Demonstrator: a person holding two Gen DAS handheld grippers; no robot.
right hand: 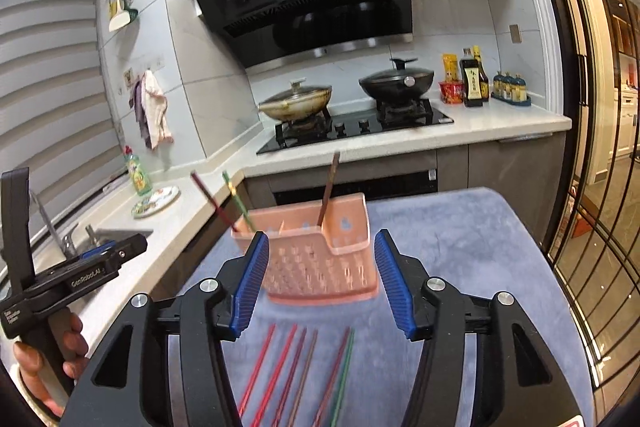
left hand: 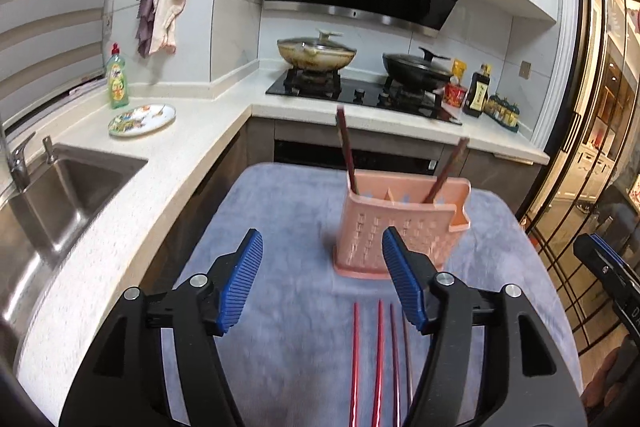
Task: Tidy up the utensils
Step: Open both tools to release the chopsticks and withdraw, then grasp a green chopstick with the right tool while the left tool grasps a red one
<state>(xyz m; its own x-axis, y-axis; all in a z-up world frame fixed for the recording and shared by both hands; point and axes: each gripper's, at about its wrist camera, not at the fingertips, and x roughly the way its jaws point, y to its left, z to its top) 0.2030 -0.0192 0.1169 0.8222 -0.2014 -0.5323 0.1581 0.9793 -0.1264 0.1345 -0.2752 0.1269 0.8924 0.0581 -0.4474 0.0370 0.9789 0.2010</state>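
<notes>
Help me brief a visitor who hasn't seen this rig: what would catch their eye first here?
Probably the pink utensil holder standing on the blue-grey cloth, with a few chopsticks already leaning out of it. In front of it, loose chopsticks in red, brown and green lie on the cloth. The blue-padded left tongs and right tongs frame the scene, both open and empty.

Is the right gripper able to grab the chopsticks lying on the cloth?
Probably yes: the right gripper is open, and the chopsticks lie just below it with nothing covering them.
</notes>
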